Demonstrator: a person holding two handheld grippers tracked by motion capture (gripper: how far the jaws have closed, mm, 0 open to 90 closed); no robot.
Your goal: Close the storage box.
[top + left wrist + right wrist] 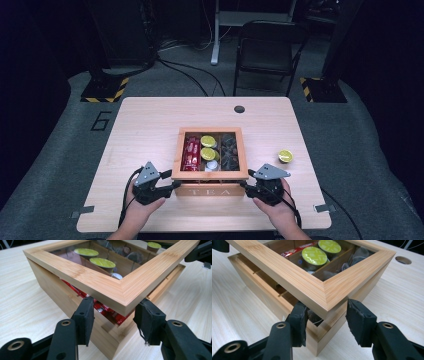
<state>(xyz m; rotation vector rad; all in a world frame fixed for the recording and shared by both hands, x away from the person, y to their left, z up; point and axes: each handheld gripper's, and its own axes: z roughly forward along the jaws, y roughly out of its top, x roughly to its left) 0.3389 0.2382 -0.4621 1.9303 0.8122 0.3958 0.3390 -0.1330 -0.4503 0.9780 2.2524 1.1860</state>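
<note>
Each black claw (172, 180) has brass-ringed screw holes, a grey triangular plate and a cable.

Both forearms come in from the near edge, one on each side. The left hand (137, 202) holds the left tongs (172, 180) pointing right and inward; the right hand (277, 202) holds the right tongs (245, 179) pointing left. Each pair of jaws stands partly apart, one pad tucked under a wooden corner, the other outside it.
</note>
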